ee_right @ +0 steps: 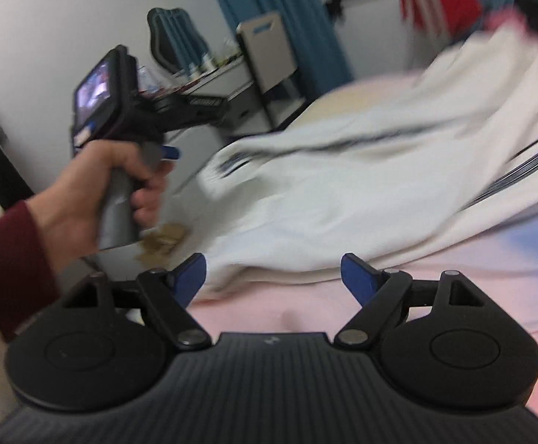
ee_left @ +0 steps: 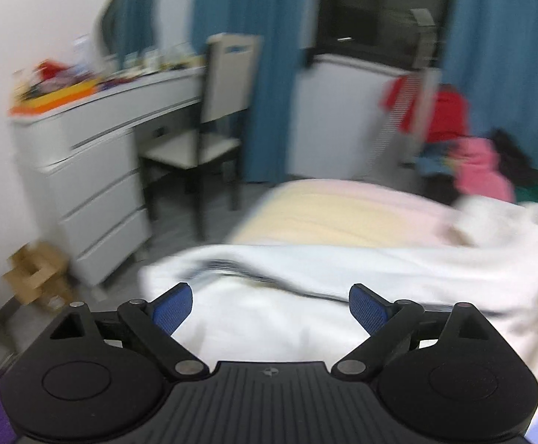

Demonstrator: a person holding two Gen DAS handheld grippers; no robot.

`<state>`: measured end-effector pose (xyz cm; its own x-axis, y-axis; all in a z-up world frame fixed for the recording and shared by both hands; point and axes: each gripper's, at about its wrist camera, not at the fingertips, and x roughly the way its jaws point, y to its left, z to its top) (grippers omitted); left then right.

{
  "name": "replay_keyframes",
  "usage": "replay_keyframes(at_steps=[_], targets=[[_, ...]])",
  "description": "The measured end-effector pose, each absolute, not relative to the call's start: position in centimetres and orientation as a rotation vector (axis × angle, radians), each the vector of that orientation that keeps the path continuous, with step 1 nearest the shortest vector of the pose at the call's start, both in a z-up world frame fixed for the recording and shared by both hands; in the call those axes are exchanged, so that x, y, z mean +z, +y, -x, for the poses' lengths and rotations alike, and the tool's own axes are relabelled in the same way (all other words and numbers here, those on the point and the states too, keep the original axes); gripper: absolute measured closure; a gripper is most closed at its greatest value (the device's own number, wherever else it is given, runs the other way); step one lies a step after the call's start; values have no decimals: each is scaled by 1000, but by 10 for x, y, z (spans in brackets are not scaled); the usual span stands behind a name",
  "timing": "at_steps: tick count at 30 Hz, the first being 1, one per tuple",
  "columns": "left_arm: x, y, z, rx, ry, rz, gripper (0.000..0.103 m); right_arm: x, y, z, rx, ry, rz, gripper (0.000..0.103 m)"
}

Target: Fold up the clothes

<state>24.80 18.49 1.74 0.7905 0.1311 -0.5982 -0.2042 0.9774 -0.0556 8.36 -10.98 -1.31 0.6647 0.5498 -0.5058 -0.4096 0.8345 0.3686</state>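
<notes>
A white garment with thin dark stripes (ee_left: 306, 277) (ee_right: 343, 192) lies spread and rumpled on the bed (ee_left: 335, 211). My left gripper (ee_left: 270, 307) hovers open just above its near part, with nothing between the blue pads. My right gripper (ee_right: 274, 277) is open too, over the pink sheet (ee_right: 306, 318) at the garment's near edge. In the right wrist view a hand in a dark red sleeve holds the left gripper's handle (ee_right: 120, 199) at the left, off the bed's side. Both views are motion-blurred.
A white dresser (ee_left: 94, 185) with clutter on top and a chair (ee_left: 209, 140) stand left of the bed. A pile of red, pink and dark clothes (ee_left: 472, 162) sits at the far right. A cardboard box (ee_left: 35, 273) lies on the floor. Blue curtains (ee_left: 254, 55) hang behind.
</notes>
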Motion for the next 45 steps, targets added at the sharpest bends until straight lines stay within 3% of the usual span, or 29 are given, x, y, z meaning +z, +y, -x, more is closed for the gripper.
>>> replay_keyframes(at_steps=[5, 12, 16, 18, 22, 28, 34, 39, 45], targets=[[20, 80, -232, -50, 585, 99, 10, 2, -200, -64, 374, 538, -144, 21], [-5, -77, -280, -265, 563, 11, 15, -13, -321, -84, 96, 483, -382, 21], [-26, -147, -326, -321, 550, -44, 27, -35, -351, -114, -17, 465, -383, 21], [-38, -174, -352, -333, 572, -67, 35, -50, -357, -127, -59, 477, -393, 20], [-57, -207, -376, -315, 584, -115, 90, -80, -372, -150, -75, 528, -411, 21], [-34, -201, -309, -390, 441, -176, 100, -92, -374, -168, -89, 531, -443, 21], [-7, -153, -185, -451, 376, -138, 103, -78, -380, -142, -83, 473, -507, 21], [-16, -114, -91, -506, 379, -147, 103, -66, -372, -129, -18, 461, -531, 23], [-39, -64, -53, -420, 430, -8, 103, -51, -363, -113, 59, 447, -559, 30]])
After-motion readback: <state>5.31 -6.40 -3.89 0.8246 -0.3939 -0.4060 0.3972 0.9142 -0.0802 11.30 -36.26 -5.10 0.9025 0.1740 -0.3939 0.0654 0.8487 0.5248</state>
